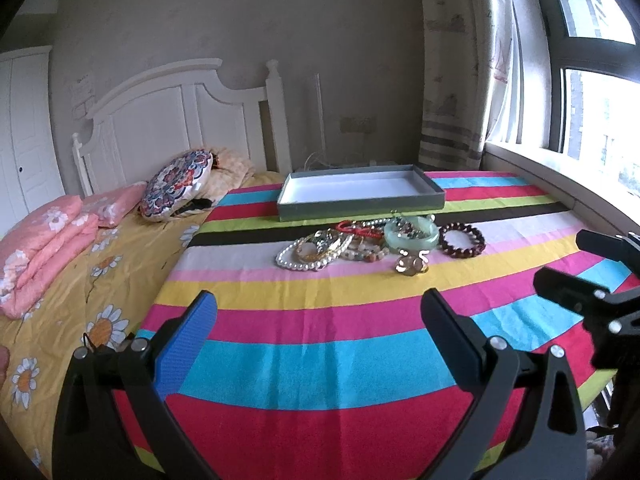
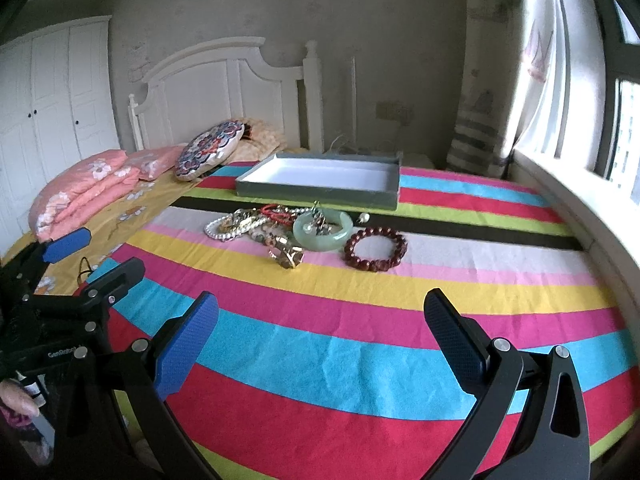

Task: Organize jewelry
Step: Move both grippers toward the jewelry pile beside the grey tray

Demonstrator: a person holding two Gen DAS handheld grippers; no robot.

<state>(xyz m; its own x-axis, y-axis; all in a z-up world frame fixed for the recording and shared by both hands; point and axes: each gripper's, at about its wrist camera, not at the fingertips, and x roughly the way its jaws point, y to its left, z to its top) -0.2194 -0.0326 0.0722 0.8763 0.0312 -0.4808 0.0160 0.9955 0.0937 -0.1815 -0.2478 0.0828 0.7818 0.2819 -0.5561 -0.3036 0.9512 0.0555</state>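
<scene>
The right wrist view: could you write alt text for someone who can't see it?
A pile of jewelry, with a green jade bangle and a dark red bead bracelet beside it, lies on a striped cloth in front of an empty grey tray. The open right tool frames the foreground, holding nothing; the left tool shows at the left edge.

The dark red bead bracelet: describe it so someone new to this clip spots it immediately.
On the striped cloth, in front of the grey tray, lies a jewelry heap. The dark red bead bracelet sits at its window-side edge, beside the green bangle, alone and untangled.
</scene>
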